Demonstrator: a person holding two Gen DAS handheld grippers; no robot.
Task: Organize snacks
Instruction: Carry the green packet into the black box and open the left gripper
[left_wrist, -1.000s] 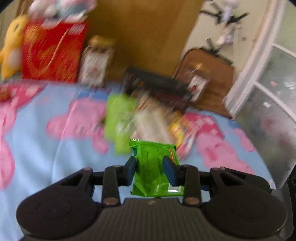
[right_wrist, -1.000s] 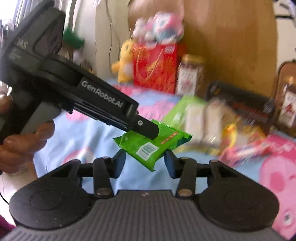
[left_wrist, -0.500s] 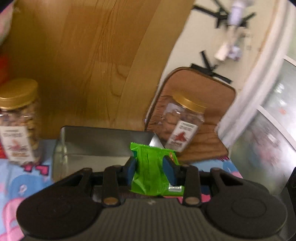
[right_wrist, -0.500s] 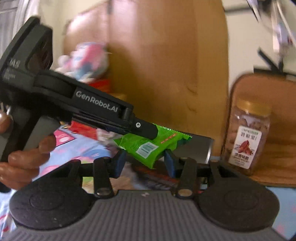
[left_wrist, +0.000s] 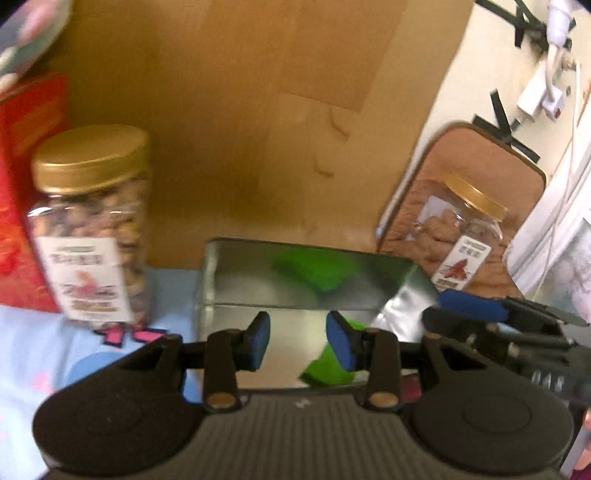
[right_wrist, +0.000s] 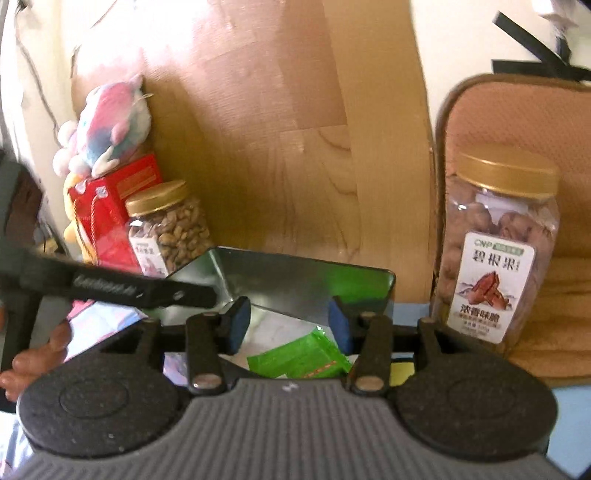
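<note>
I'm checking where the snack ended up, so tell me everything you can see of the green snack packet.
The green snack packet is a small, flat, glossy plastic wrapper, bright green with a red strip of print near one edge. It lies tilted inside the open metal tin, on its shiny bottom, apparently sealed. Neither gripper holds it: the right gripper and the left gripper are both open above it. In the left wrist view it looks blurred.

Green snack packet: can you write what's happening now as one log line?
green snack packet: lying in metal tin | left gripper: open, above tin | right gripper: open
</note>
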